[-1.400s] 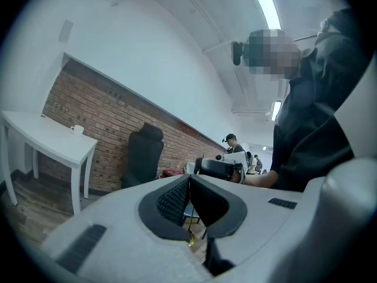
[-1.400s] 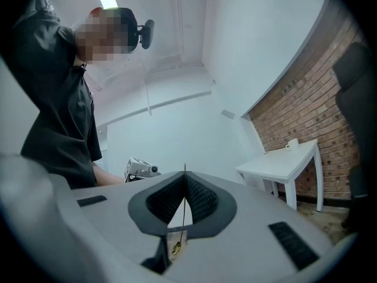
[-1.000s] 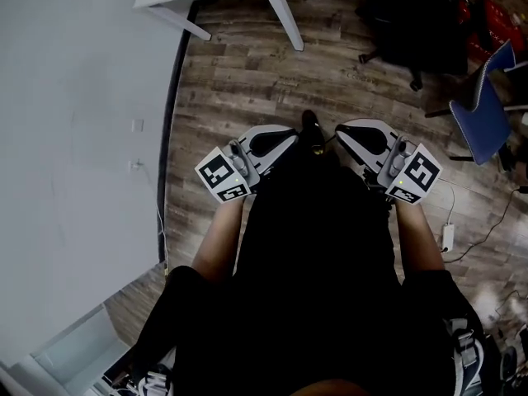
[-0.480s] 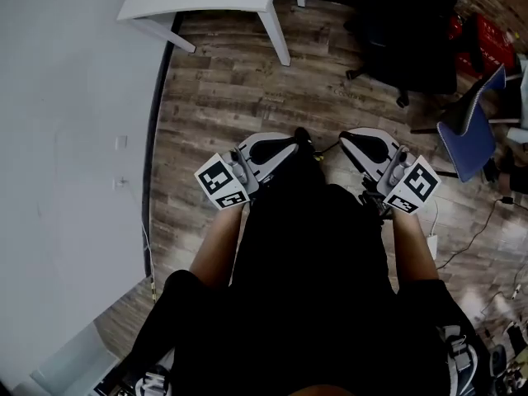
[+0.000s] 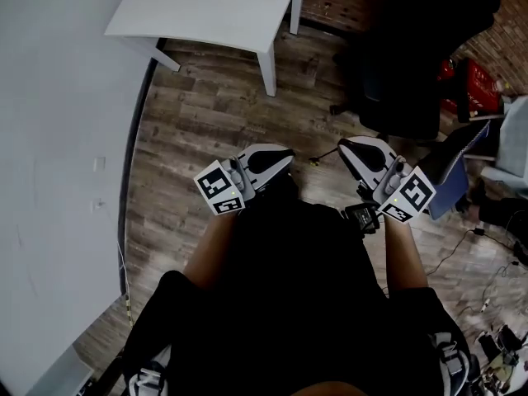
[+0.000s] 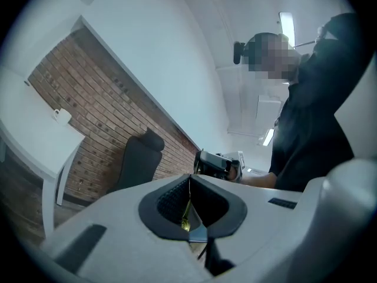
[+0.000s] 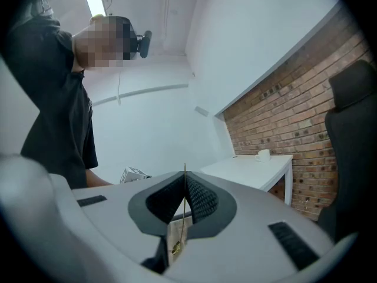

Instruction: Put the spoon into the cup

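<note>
The cup sits small and white on the white table, far off at the left of the room by the brick wall — well apart from the person and both tools. The spoon I can't find in any view; if it lies on that tabletop, it is too small to make out.

The left gripper and the right gripper are carried side by side close in front of the person's waist. They point about level across the wooden floor, each with its jaws pressed together and nothing between them. That looks like a carrying posture, I'd say — nothing is within reach, so there's no cause to spread them.

A black office chair stands far right, beside the table and near the way to it. By my reckoning the task proper hasn't begun: the table has to be reached, then the spoon found and picked up.
</note>
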Motion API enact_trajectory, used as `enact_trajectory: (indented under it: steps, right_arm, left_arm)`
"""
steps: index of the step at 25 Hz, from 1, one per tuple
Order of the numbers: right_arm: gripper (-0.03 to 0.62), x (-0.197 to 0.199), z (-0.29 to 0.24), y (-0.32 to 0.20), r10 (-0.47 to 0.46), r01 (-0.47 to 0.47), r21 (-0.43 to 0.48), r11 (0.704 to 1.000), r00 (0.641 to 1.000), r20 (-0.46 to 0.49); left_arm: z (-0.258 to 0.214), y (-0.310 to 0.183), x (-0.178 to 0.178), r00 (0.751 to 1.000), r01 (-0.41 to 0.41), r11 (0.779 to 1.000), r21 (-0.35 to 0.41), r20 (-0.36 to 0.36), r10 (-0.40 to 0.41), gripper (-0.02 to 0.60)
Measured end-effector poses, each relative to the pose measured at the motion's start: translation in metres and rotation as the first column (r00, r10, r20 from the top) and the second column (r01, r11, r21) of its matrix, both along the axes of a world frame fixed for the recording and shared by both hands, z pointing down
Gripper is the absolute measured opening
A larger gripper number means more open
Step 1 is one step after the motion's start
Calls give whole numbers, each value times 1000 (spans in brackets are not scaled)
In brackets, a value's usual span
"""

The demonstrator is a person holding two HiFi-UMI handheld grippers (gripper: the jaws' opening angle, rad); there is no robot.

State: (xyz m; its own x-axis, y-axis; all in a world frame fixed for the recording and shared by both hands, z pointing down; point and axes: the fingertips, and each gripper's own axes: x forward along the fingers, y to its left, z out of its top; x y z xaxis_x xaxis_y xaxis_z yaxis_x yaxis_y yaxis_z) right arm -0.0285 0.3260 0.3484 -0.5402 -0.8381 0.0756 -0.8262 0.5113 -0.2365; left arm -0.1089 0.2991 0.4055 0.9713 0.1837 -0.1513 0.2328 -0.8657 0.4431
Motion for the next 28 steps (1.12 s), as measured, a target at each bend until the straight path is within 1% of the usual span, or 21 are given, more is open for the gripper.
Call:
enact_trajectory:
  steps: [4,6,10,14,17,21,25,28]
  right_arm:
    - [8,20,-12,-28,30,-30,3,1000,999,-23]
    - [9,32,-13,-39,46,-46,-4,999,998,-38]
    - [8,44,-9,-60,47,-48,-17,999,998,-45]
    - [8,65,-9,-89,39,-39,-11,999,998,-39]
    - [8,89,-5,-110,7,-7,-8,1000,999,-33]
    - [8,116,3,-146,-65,65,-7,998,997,-33]
    - [8,144,-6,-183,-129,129,32,991,992,-5]
    - [9,166,-17,-209,-186,184,63,981,983,15]
  left_arm:
    - [-1,-35,21,1000,-17,1000,0,-9,17,17]
    - [-4,-51,31,1000,-19,1000,1,-25,19,17]
    - [-12,-74,37,999,0,1000,10,-54,0,17]
    - [-10,-95,46,998,27,1000,-13,-48,-27,17]
    - [-9,-109,63,998,57,998,-10,-21,-57,17]
    - [-15,-142,85,991,132,991,12,-3,-132,17]
    - [-25,-172,111,980,198,979,38,15,-199,17]
    - [-35,-192,133,968,246,967,61,28,-248,17]
